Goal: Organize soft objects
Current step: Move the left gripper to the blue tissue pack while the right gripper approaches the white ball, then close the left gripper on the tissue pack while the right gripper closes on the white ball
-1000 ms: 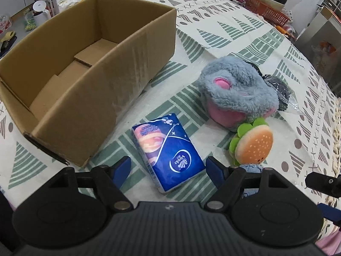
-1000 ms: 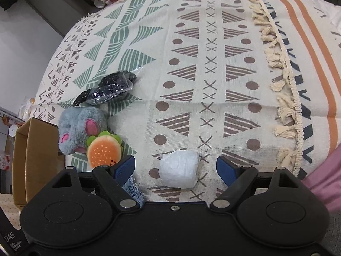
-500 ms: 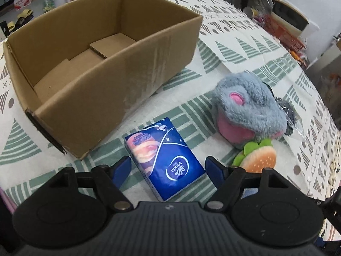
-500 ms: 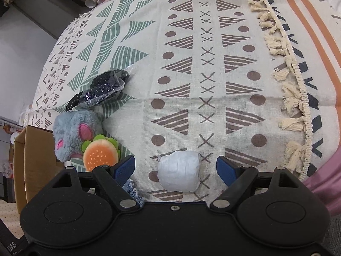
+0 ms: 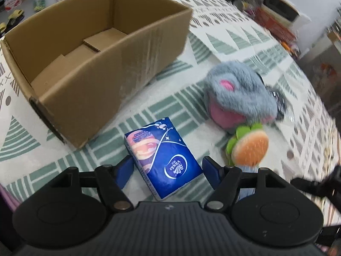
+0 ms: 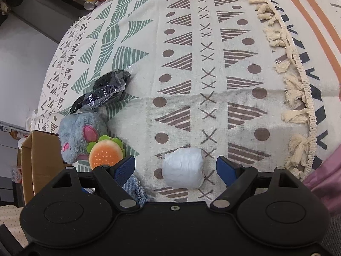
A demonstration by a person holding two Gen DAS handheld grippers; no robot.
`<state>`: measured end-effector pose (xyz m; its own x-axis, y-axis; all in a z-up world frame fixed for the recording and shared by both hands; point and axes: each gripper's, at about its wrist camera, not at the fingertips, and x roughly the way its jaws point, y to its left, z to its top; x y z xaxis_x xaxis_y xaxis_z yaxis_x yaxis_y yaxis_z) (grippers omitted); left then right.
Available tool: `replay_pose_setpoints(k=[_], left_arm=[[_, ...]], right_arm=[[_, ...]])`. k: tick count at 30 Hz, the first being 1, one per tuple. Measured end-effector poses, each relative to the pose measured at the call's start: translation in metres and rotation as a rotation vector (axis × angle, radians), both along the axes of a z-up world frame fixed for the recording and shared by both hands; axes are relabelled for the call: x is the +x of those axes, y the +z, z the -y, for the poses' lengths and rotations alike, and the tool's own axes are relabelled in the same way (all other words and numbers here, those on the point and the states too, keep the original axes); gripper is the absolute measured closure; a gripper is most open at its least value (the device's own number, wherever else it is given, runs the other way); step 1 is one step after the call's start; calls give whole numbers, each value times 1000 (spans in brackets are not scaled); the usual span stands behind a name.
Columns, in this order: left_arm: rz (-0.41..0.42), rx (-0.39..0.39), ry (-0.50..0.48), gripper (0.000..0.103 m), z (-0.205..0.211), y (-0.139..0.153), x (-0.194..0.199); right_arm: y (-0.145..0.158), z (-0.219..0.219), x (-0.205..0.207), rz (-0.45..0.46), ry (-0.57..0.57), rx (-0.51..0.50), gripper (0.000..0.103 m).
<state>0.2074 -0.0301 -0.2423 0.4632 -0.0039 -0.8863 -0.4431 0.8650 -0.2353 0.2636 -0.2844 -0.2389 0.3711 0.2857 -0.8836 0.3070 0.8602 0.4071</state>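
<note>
The left gripper (image 5: 167, 171) stood wide apart, its blue pads flanking the near end of the tissue pack (image 5: 163, 156) without visibly clamping it. The pack lay flat on the tablecloth (image 5: 234, 42), just beside the near corner of the cardboard box (image 5: 119, 68). It was a glossy blue rectangular packet with printed planets and a white logo.

The right gripper (image 6: 175, 166) was likewise spread open, with the white bundle (image 6: 183, 169) lying between its fingers, apart from both pads. The bundle was a rounded, crinkled lump resting on the cloth.

The box was plain brown corrugated board, open-topped, with folded flaps forming its floor. The grey plush toy (image 5: 238, 91) was shaggy and rounded, with pink ears and a pink underside. The burger plush (image 5: 249, 149) touched it; it was a soft orange disc with a green frill. A black item in a clear crinkled bag (image 6: 102, 91) lay just beyond the plush toy. A frayed piece of blue denim (image 6: 136, 186) lay under the right gripper's left finger. The tablecloth was a woven cream fabric printed with green and brown triangles, dots and crosses, edged by knotted tassels (image 6: 296, 111).
</note>
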Motion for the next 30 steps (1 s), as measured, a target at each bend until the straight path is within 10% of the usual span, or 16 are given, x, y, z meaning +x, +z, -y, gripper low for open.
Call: replay_pose_setpoints(k=[25, 30], left_arm=[[-47, 65, 70, 29, -17, 1, -5], [-49, 82, 83, 36, -17, -6, -5]], right_arm=[[-4, -5, 2, -20, 3, -17, 23], [-7, -13, 5, -18, 38, -24, 46]])
